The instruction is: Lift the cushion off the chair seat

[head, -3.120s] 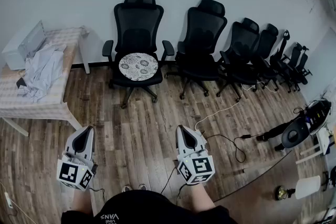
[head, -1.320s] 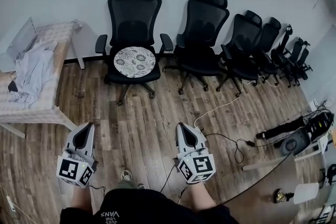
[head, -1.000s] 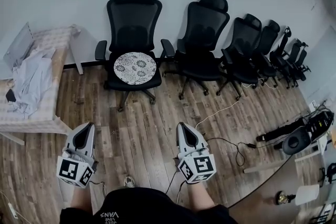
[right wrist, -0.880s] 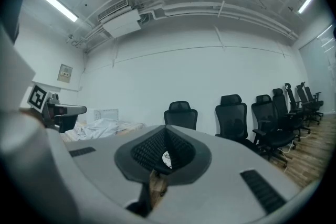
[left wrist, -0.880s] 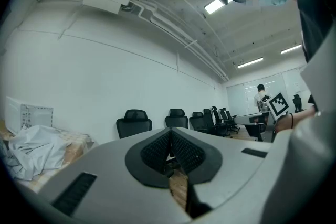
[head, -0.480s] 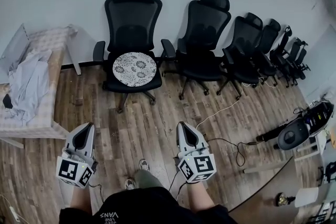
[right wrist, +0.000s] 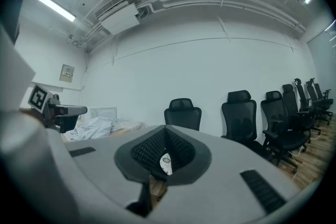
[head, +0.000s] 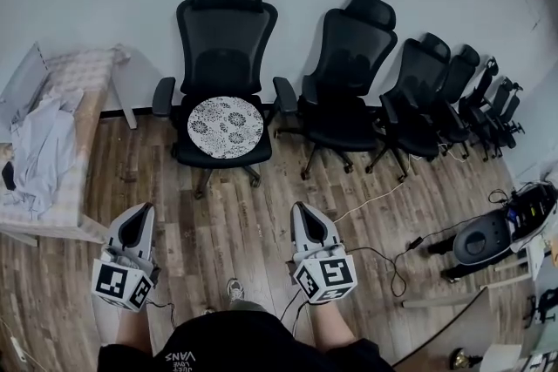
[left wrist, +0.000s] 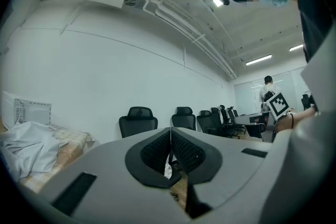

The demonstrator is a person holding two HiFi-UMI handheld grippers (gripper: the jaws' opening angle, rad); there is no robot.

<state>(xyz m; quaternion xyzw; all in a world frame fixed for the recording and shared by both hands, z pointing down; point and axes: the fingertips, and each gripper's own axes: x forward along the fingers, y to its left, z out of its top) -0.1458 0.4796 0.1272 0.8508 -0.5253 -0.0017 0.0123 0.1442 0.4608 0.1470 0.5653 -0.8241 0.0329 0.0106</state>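
Note:
A round white cushion (head: 226, 126) with a dark flower pattern lies on the seat of the leftmost black office chair (head: 227, 57) by the wall. My left gripper (head: 135, 221) is held low at the left, shut and empty, well short of the chair. My right gripper (head: 302, 218) is level with it on the right, also shut with nothing in it. In the right gripper view a sliver of the cushion (right wrist: 166, 163) shows below the jaw tips, with the chair (right wrist: 182, 112) behind. The left gripper (left wrist: 170, 131) points at the same chair (left wrist: 138, 119).
A row of several more black chairs (head: 353, 74) runs along the wall to the right. A table (head: 54, 100) with crumpled grey cloth stands at the left. Cables (head: 384, 248) and a floor machine (head: 488, 235) lie on the wood floor at the right.
The chair and cushion have grown nearer and lower in the head view as the person walks forward. Both grippers stay shut and keep the same pose.

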